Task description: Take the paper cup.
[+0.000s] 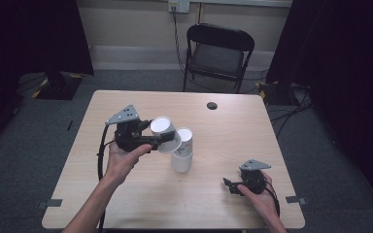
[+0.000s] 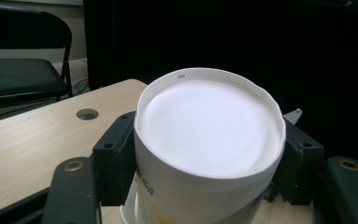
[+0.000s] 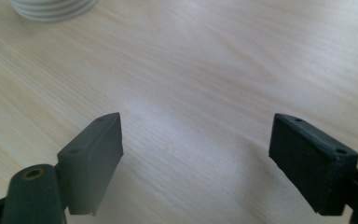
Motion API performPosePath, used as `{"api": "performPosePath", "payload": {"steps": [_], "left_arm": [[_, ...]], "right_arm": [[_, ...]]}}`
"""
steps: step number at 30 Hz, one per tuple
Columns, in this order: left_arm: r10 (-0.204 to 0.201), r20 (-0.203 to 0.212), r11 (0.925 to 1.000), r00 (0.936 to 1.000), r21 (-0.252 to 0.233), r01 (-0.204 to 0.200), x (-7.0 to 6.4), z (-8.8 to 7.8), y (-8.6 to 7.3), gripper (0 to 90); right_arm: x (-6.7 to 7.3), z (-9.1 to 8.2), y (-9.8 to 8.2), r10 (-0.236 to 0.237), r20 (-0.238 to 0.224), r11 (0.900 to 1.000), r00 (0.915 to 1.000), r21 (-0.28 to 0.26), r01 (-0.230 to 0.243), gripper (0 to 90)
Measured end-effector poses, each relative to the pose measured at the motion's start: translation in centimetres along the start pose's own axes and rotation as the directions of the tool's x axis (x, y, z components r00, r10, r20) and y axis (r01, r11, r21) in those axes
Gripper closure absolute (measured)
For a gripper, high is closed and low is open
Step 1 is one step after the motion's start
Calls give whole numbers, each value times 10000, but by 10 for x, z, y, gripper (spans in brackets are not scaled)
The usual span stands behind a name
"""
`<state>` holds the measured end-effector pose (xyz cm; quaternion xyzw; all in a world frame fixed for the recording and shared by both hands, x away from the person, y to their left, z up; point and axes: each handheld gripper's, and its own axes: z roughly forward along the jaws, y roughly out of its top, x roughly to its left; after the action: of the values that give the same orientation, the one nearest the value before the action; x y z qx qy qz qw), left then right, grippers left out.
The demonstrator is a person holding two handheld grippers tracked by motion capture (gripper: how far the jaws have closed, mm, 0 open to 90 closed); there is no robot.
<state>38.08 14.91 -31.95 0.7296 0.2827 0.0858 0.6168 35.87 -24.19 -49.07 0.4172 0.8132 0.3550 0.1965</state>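
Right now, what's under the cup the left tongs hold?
The upturned cup leans over the white cup stack on the table. Its inside and rim are hidden.

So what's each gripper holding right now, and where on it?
The left gripper holds an upside-down white paper cup, clamped across its side wall just below the upturned base. The right gripper holds nothing; its jaws stand open over the table.

We see coloured print on the paper cup's (image 2: 205, 154) side, too cropped and blurred to read.
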Motion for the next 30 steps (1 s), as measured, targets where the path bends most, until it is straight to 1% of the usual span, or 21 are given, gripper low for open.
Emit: {"api": "performPosePath", "payload": {"steps": [4,7,8,9,10,14,15,16,17,18,19,20,21,22,24,25,26,27,28,29,30], "left_arm": [[-304,150,9995,9994,-20,304,1,-6,-5,337],[-497,99,9988,9987,-1,497,2,-9,-9,337],[-558,65,9984,9984,39,558,2,-10,-10,338],[-663,-23,9977,9978,106,663,3,-11,-12,338],[-914,-76,9958,9958,67,915,5,-14,-16,339],[-1011,43,9948,9949,109,1010,5,-17,-22,339],[-1055,41,9943,9944,159,1054,5,-17,-24,339],[-1101,169,9938,9938,164,1098,6,-17,-26,339],[-1267,112,9916,9919,282,1264,6,-16,-30,338],[-1467,107,9889,9891,261,1464,6,-16,-32,338],[-1467,107,9889,9891,261,1464,6,-16,-32,338],[-1553,157,9876,9877,274,1548,5,-16,-33,338],[-1620,179,9864,9866,317,1614,4,-16,-34,338],[-1686,213,9849,9855,447,1675,3,-15,-36,338],[-1802,292,9824,9832,558,1783,1,-14,-39,337],[-1802,292,9824,9832,558,1783,1,-14,-39,337],[-1915,363,9795,9808,717,1885,0,-12,-41,338],[-1915,363,9795,9808,717,1885,0,-12,-41,337],[-2012,459,9766,9785,867,1967,-1,-10,-44,338],[-2012,459,9766,9785,867,1967,-1,-10,-44,337],[-2177,540,9731,9745,891,2125,-1,-9,-45,338]], "right_arm": [[8,-9,9,-188,21,9987,9998,-471,189,212],[12,-13,14,-302,-63,9971,9995,-695,297,223],[17,-18,18,-420,-55,9950,9991,-913,413,242],[17,-18,18,-420,-55,9950,9991,-913,413,242],[22,-22,22,-552,-26,9920,9985,-1134,546,248],[30,-28,29,-810,-79,9859,9967,-1473,789,258],[36,-33,34,-936,-222,9815,9954,-1698,885,262],[36,-33,34,-936,-222,9815,9954,-1698,885,262],[44,-37,40,-1274,-325,9716,9913,-2049,1181,267],[48,-39,42,-1380,-352,9659,9898,-2256,1267,273],[48,-39,42,-1380,-352,9659,9898,-2256,1267,273],[56,-43,48,-1725,-450,9538,9840,-2570,1554,281],[56,-43,48,-1725,-450,9538,9840,-2570,1554,281],[60,-45,51,-1870,-502,9492,9811,-2664,1674,291],[70,-48,59,-2296,-636,9341,9712,-2946,2015,318],[73,-49,61,-2418,-719,9310,9677,-2982,2105,326],[77,-49,64,-2481,-804,9292,9654,-3015,2137,335],[77,-49,64,-2481,-804,9292,9654,-3015,2137,335],[83,-48,68,-2645,-937,9234,9598,-3117,2240,356],[83,-48,68,-2645,-937,9234,9598,-3117,2240,356],[86,-48,70,-2713,-996,9206,9573,-3171,2279,368]]}}
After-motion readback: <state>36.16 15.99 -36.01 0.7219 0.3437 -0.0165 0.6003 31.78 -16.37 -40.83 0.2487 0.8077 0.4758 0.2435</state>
